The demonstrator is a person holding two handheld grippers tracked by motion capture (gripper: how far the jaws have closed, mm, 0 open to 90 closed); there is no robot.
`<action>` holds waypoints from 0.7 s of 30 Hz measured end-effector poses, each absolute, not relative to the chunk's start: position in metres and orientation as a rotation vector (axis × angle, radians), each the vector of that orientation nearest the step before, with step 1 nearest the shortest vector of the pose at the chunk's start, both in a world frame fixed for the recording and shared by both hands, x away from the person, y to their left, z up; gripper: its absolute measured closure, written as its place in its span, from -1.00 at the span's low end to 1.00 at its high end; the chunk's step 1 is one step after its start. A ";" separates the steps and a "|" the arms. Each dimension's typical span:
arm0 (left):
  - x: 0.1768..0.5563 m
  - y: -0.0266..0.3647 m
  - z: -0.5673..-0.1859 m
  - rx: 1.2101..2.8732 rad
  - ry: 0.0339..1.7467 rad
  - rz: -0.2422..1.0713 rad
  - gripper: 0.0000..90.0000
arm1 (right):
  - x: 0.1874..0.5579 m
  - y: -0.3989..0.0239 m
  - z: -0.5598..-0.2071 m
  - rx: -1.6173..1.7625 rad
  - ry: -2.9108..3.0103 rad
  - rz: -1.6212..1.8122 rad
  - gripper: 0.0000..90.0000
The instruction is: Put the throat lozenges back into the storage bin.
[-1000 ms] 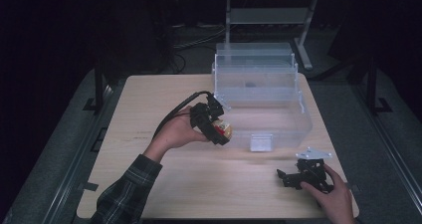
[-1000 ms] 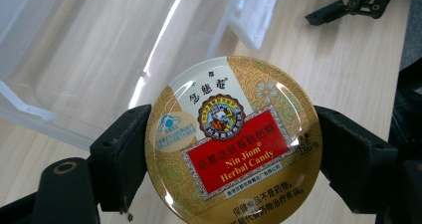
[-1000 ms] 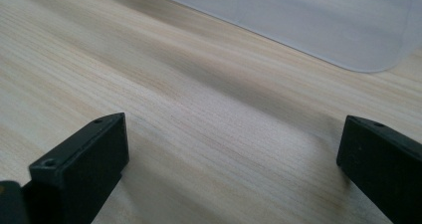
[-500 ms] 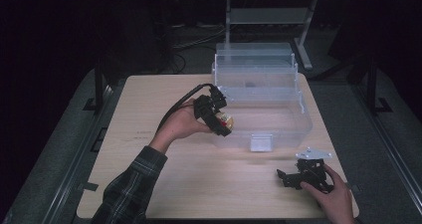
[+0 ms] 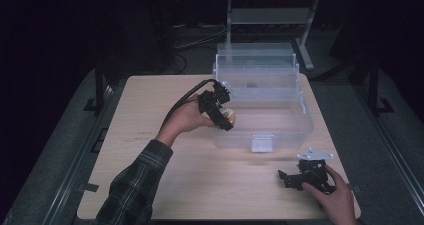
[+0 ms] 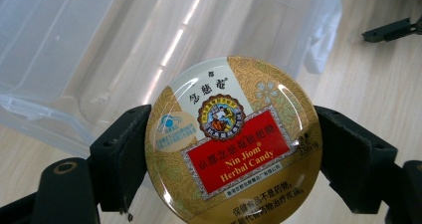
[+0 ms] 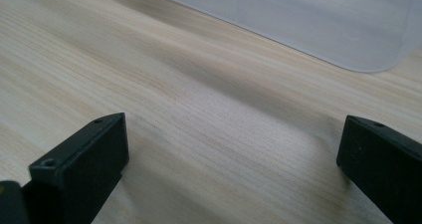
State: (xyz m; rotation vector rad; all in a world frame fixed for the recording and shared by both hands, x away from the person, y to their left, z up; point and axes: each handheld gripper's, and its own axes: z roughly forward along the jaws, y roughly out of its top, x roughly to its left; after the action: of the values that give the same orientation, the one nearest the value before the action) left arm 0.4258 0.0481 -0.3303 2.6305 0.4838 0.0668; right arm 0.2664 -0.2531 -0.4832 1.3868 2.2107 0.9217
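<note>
The left tool [image 5: 223,116] pinches a round gold tin of herbal candy with a red label [image 6: 232,142] by its edges, one black jaw on each side, and holds it in the air at the near left corner of the clear plastic storage box with its lid swung open [image 5: 280,127]. Seen from the high view, the tin sits at about nine o'clock of the box's open tub, just at its rim. Judging from this, the pick-up is done and the carry is nearly finished; what is left is to bring the tin over the tub, lower it and let go.

The right tool [image 5: 304,177] rests on the pale wooden counter [image 5: 150,110] at about five o'clock of the box, its jaws spread wide with nothing between them.

By count: one tin, one box with one white front latch [image 5: 262,143], two tools. The tub looks bare inside, though its clear walls make that hard to judge.
</note>
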 end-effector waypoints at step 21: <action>0.445 0.042 -0.351 2.652 0.508 0.059 -0.56 | 0.266 -0.253 -0.483 1.388 2.211 0.922 -1.00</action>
State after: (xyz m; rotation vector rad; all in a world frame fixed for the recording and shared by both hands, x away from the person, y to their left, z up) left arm 0.4446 0.0421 -0.3508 2.6516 0.5081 0.0592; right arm 0.2664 -0.2531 -0.4832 1.3876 2.2114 0.9225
